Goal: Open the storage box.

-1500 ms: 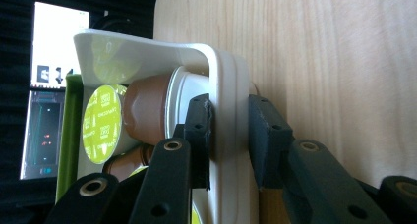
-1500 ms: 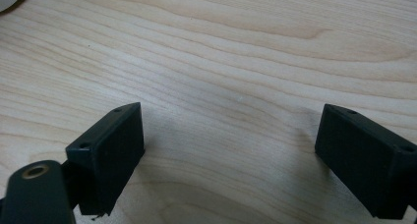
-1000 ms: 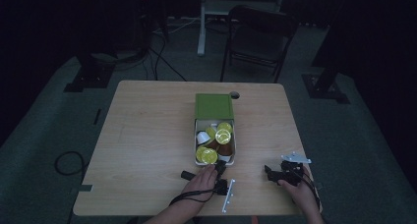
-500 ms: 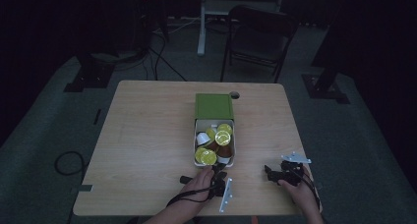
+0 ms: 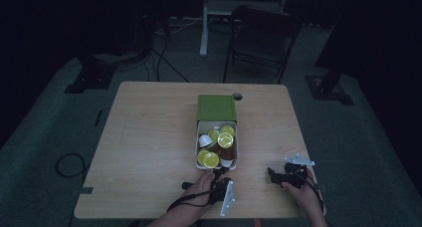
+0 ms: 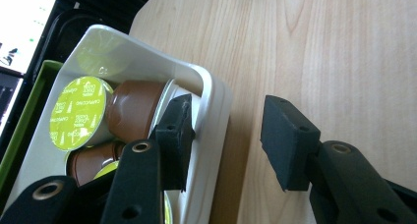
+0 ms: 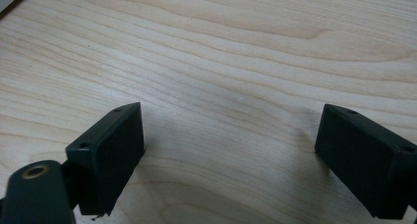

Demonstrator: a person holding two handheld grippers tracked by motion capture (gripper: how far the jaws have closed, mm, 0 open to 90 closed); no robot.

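Note:
A white tray (image 5: 237, 148) of coffee capsules sits mid-table, its far end tucked into a green box (image 5: 217, 107). My left gripper (image 5: 219, 172) is at the tray's near end. In the left gripper view it (image 6: 228, 135) is open and straddles the tray's wall (image 6: 216, 91), one jaw inside against a brown capsule (image 6: 133, 108), the other outside over the wood. A lime-lidded capsule (image 6: 78, 113) lies beside the brown one. My right gripper (image 5: 272, 174) rests near the front right of the table, open (image 7: 236, 155) over bare wood.
The wooden table (image 5: 149, 137) has a small cable hole (image 5: 238, 95) behind the green box. A folding chair (image 5: 261, 38) and stand bases (image 5: 92, 75) are on the floor beyond the far edge. A cable (image 5: 67, 165) lies on the floor at the left.
The left hand has shifted its gripper slightly at the tray's near end. The right gripper has stayed in place.

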